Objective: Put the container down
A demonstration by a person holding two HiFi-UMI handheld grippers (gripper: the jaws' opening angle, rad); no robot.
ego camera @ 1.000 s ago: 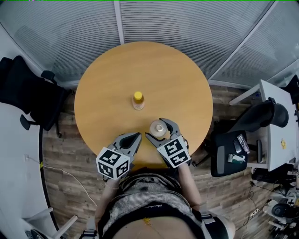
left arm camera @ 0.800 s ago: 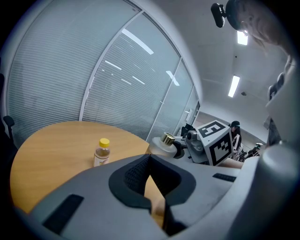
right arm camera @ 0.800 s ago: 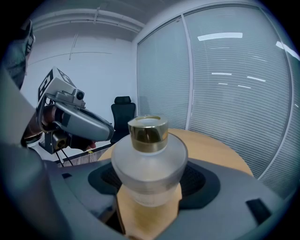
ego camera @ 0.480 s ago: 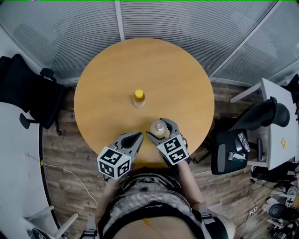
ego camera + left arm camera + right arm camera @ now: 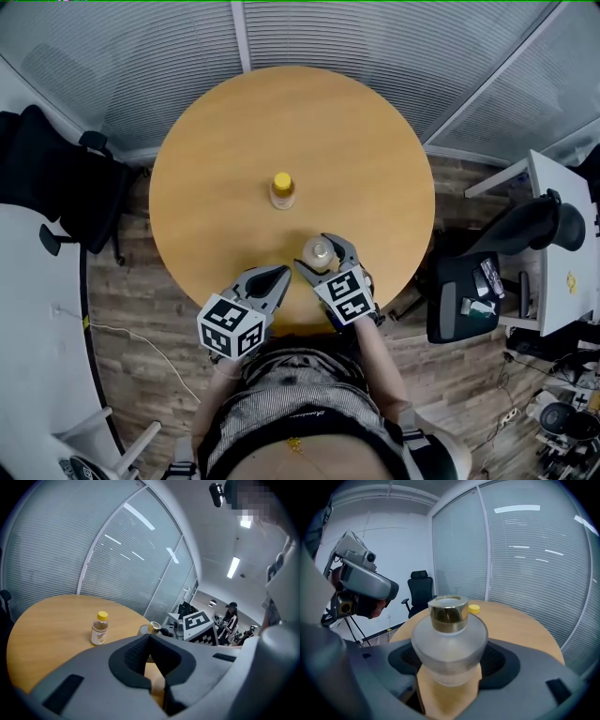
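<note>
frosted grey container with gold cap, yellow-capped bottle, tan table.

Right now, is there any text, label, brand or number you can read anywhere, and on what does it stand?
No text can be read.
On the bottle, the label: print too small to read.
On the container: no label or print shows.
On the cubes of the left tool and right tool: square code patterns only, no words.

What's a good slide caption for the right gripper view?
Right gripper grips a frosted, gold-capped jar; round wooden table and yellow-capped bottle behind.
</note>
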